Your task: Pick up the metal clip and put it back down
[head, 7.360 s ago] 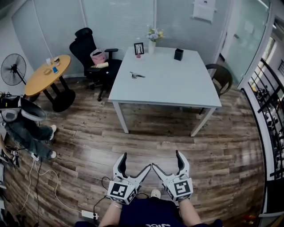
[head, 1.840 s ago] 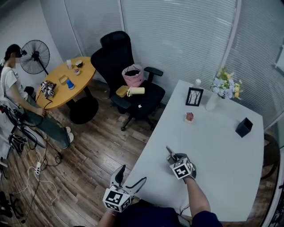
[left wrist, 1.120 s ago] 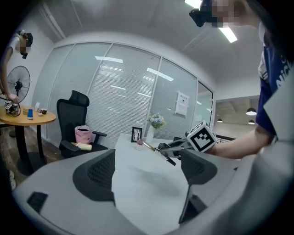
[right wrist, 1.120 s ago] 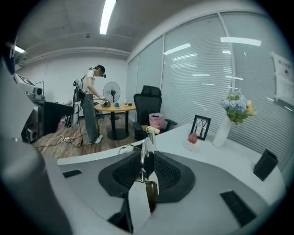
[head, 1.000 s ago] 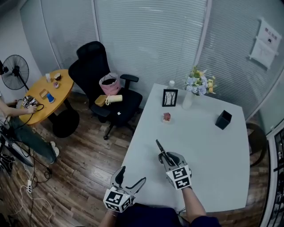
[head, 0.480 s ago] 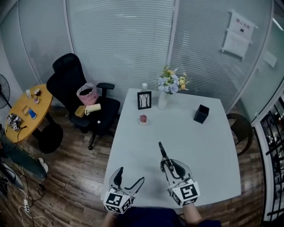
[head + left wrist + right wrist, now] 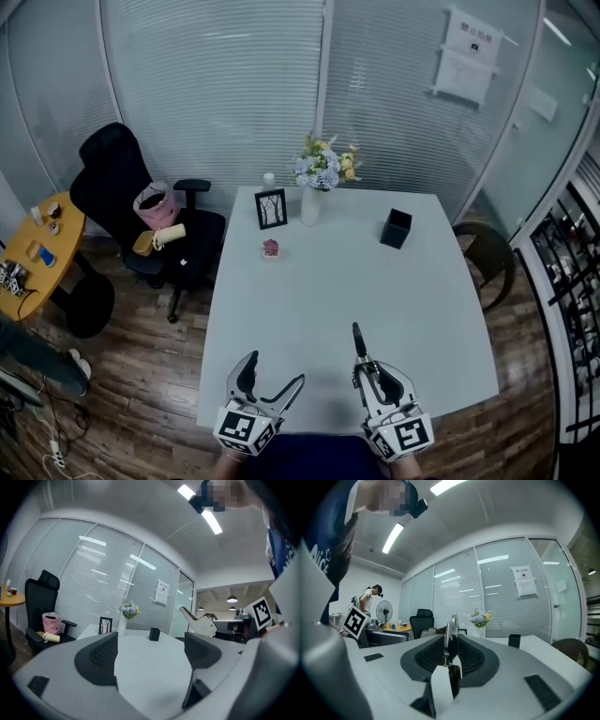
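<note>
1. the right claw (image 7: 373,382), nearly closed, pinches the metal clip (image 7: 357,339), now lifted and drawn back over the counter's (image 7: 319,272) near edge.
2. the left claw (image 7: 272,382) gapes open, empty.
3. the pickup looks done; setting down remains.

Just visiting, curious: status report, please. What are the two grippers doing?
Right gripper shut on metal clip, over the table. Left gripper open, empty. Frame, vase, black box at far end, apart.

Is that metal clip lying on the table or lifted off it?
Lifted. The right tongs are shut on the metal clip, which pokes out past their tips, clear of the table.
</note>
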### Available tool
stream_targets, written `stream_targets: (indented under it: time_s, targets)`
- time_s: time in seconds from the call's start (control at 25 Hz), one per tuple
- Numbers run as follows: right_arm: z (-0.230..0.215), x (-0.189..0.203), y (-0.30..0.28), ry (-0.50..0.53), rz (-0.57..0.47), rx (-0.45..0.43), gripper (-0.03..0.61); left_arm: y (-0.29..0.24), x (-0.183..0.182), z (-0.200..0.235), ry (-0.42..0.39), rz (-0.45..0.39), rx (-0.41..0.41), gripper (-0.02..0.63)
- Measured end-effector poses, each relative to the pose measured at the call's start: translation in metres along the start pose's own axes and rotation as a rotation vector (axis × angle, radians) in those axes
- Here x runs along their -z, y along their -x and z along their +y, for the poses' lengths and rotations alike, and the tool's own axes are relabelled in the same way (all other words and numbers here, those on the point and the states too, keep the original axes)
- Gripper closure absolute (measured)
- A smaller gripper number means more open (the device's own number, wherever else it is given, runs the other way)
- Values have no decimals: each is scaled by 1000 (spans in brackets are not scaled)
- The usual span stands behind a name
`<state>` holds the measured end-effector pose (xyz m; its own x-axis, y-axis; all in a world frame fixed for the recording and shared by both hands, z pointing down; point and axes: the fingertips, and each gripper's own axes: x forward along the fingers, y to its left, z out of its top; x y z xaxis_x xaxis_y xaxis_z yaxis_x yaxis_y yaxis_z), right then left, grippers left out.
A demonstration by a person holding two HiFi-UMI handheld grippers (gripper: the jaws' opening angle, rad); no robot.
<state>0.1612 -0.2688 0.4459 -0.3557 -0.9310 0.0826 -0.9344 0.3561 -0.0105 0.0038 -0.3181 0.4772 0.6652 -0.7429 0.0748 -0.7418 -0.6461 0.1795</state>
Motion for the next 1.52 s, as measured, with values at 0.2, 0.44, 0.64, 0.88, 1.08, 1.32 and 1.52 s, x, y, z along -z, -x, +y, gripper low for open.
stream_targets:
  time_s: [0.2, 0.44, 0.64, 0.88, 1.08, 1.32, 1.52]
  targets:
    - [-4, 5, 2, -5, 8, 6, 476, -4, -3, -9, -1, -1, 10, 170]
    - [-1, 12, -6, -11, 21, -14, 476, 4, -11, -8, -19, -47, -41, 462]
    - [3, 16, -13, -4, 31, -31, 476, 8, -8, -5, -49, -33, -61, 594]
    - [11, 20, -19, 1, 40, -40, 477, 5, 0, -9, -88, 7, -26, 611]
    - [13, 20, -22, 5, 37, -32, 477, 4, 1, -10, -68, 9, -10, 611]
    - [12, 21, -22, 59, 57, 1, 477, 4, 3, -5, -45, 9, -29, 611]
    - [17, 29, -20, 94, 83, -10, 477, 8, 7, -6, -44, 22, -36, 611]
